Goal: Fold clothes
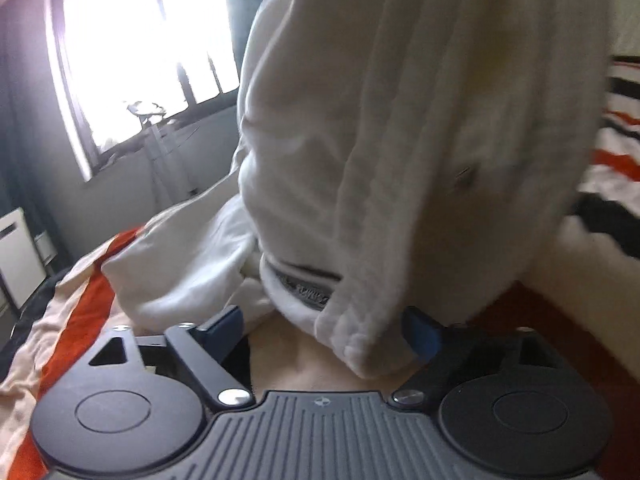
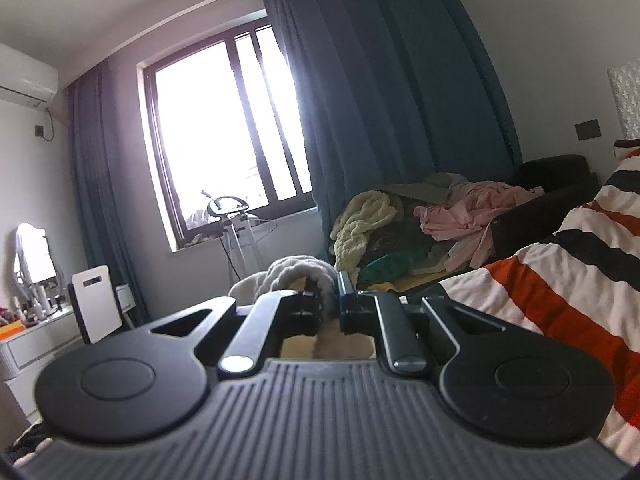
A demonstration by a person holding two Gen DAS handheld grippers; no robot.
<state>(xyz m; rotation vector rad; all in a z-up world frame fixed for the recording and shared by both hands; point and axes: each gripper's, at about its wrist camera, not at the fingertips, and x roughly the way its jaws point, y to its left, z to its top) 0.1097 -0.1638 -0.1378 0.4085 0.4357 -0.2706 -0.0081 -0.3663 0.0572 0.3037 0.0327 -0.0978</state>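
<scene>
White garment (image 1: 400, 140) hangs lifted above striped bed (image 1: 76, 320). Right gripper (image 2: 329, 298) pinches its fleecy edge. Left gripper (image 1: 326, 330) gapes wide, hem between fingers, ungripped. Likely mid-lift; next: clamp hem, spread flat.

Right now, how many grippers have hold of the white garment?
1 for certain. The right gripper is pinched on a fold of the white garment. The left gripper is open, with the hem hanging between its fingers, ungripped.

No readable text (neck label (image 1: 306, 292) of white garment (image 1: 400, 120) too blurred)
</scene>
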